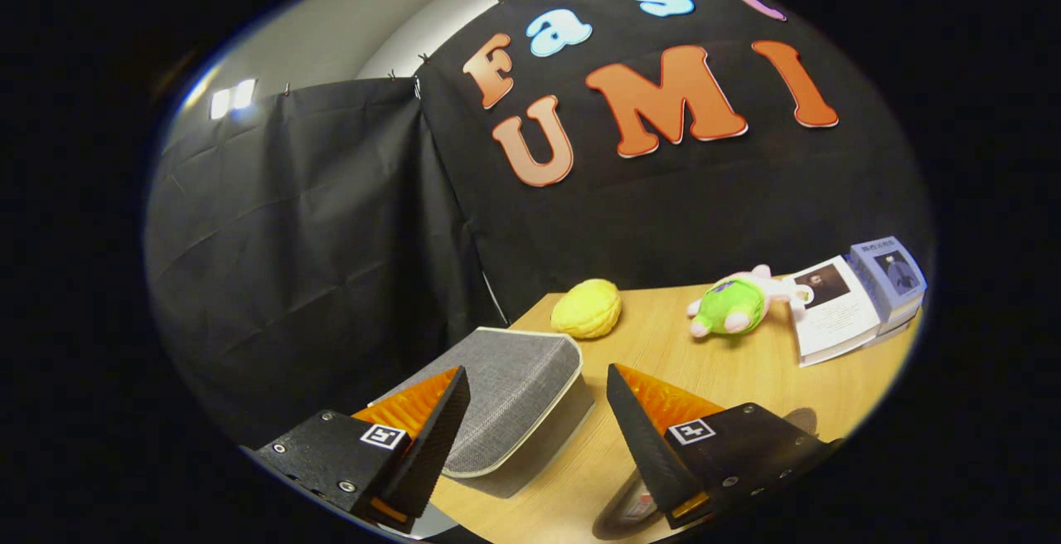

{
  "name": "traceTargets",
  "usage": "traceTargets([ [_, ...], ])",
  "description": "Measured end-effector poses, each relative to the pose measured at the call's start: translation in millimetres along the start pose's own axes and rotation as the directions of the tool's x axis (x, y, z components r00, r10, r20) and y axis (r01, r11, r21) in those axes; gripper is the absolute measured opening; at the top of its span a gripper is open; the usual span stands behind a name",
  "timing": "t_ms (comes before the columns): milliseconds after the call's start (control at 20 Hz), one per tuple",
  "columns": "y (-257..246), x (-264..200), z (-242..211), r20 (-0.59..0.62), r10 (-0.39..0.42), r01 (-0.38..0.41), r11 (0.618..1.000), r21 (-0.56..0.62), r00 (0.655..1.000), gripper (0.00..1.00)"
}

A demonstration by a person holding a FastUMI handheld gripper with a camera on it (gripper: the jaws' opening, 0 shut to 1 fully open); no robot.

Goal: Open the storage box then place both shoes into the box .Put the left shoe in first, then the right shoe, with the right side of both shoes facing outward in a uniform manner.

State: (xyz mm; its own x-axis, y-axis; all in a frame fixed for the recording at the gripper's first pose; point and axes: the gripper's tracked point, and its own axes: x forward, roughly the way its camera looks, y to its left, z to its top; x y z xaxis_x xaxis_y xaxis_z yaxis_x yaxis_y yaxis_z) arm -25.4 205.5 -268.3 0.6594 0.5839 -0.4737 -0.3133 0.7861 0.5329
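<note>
A grey fabric storage box (506,391) with a pale rim lies on the wooden table (655,353), its lid down. My gripper (537,378) is open, hanging above the table. The box's near end shows between the two fingers and runs under the left finger (431,428). The right finger (655,436) is over bare wood beside the box. Nothing is held between the fingers. I see no shoes here.
Beyond the box, near the table's far edge, sit a yellow lumpy soft toy (587,308) and a green and pink plush toy (738,303). Further right lie a white leaflet (833,308) and stacked blue books (895,274). Black cloth walls close in behind and left.
</note>
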Motion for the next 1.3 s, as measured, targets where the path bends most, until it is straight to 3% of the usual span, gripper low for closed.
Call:
traceTargets([
  [350, 0.3, 42.5, -53.0, -0.138, 0.059, -0.040, 0.990, 0.134, 0.989, 0.99],
  [500, 5.9, 52.7, -66.4, -0.172, 0.119, -0.079, 0.972, 0.223, 0.978, 0.99],
  [850, 17.8, 80.5, -94.6, -0.200, 0.237, -0.127, 0.885, 0.449, 0.951, 0.98],
  [1150, 29.9, 83.9, -100.3, -0.127, 0.341, -0.191, 0.756, 0.626, 0.932, 0.96],
  [1300, 28.4, 83.4, -95.4, -0.104, 0.334, -0.192, 0.740, 0.645, 0.937, 0.81],
])
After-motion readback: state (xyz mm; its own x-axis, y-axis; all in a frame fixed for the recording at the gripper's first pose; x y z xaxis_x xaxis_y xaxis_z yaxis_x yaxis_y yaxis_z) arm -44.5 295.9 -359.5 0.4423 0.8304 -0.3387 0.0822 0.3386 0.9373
